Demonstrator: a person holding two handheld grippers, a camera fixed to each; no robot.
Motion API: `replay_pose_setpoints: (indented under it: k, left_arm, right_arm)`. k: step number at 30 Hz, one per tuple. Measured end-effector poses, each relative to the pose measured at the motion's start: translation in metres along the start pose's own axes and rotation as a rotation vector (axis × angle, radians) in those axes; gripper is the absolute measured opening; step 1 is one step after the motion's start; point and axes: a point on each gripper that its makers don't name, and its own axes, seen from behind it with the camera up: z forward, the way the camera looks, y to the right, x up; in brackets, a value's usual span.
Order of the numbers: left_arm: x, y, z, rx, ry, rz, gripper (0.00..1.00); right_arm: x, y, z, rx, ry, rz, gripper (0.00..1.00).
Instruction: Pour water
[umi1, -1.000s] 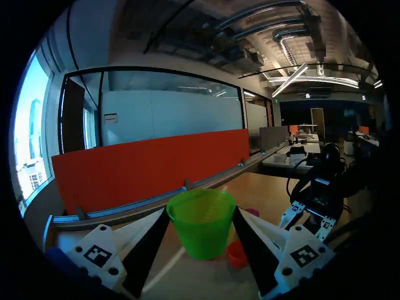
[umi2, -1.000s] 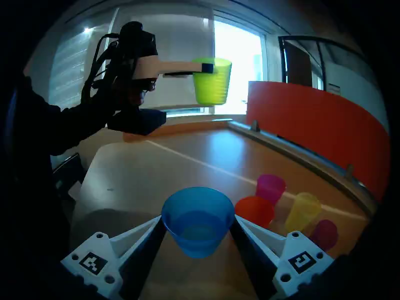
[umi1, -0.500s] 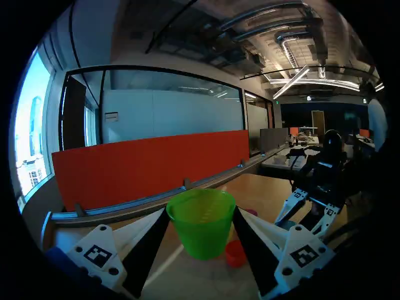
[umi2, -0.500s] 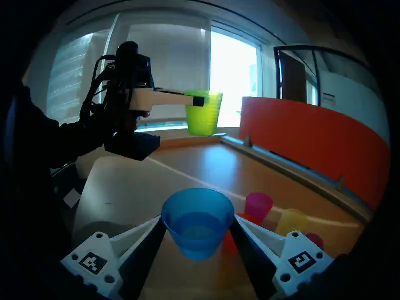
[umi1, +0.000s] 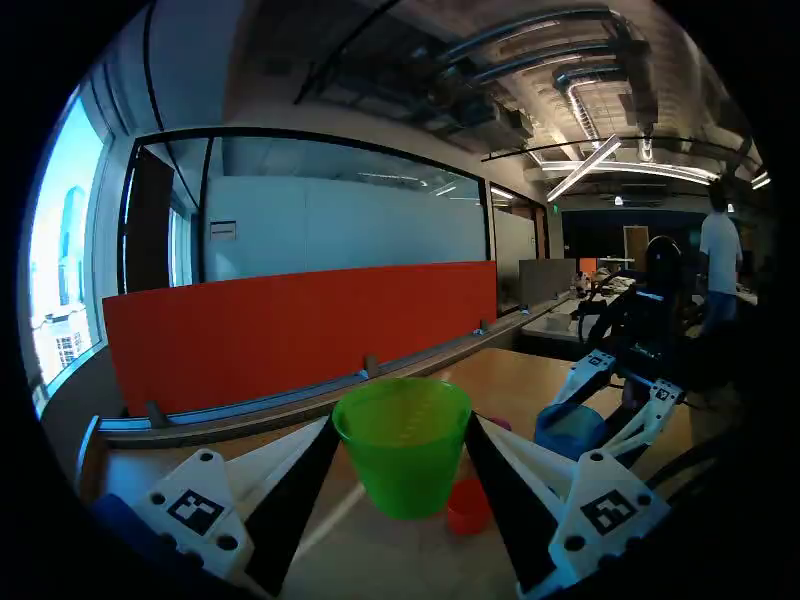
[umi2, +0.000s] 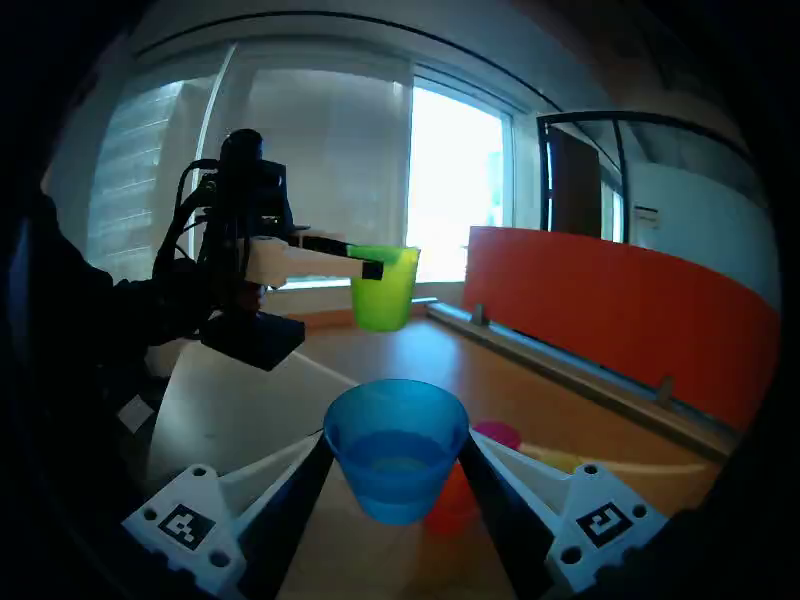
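Observation:
In the left gripper view, my left gripper (umi1: 402, 455) is shut on an upright green cup (umi1: 402, 442), held above the wooden table (umi1: 520, 375). Off to its right, the right gripper (umi1: 600, 400) holds a blue cup (umi1: 568, 428). In the right gripper view, my right gripper (umi2: 396, 465) is shut on that blue cup (umi2: 396, 460), which holds some water. Ahead and to the left, the left gripper (umi2: 375, 272) carries the green cup (umi2: 382, 288) at a higher level, with a dark sleeve (umi2: 120, 310) behind it.
An orange cup (umi1: 466, 505) stands on the table below the green cup. In the right gripper view an orange cup (umi2: 450, 500), a pink cup (umi2: 495, 433) and a yellow cup (umi2: 560, 460) sit low behind the blue cup. An orange partition (umi2: 620, 310) lines the table's far edge. A person (umi1: 718, 255) stands far off.
The right gripper has risen with the blue cup, so the table cups sank in its view. The blue cup has come into the left gripper view, nearer the green cup.

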Motion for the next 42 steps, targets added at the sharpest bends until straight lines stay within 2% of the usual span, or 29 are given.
replay_pose_setpoints:
  k: [24,42]
  left_arm:
    - [-0.014,0.007,0.000,-0.014,-0.007,-0.022,0.88]
    - [-0.016,0.009,0.002,-0.021,-0.011,-0.018,0.88]
  right_arm:
    - [0.042,0.019,-0.004,-0.037,0.078,-0.012,0.90]
    - [0.064,0.023,-0.008,-0.036,0.140,-0.013,0.90]
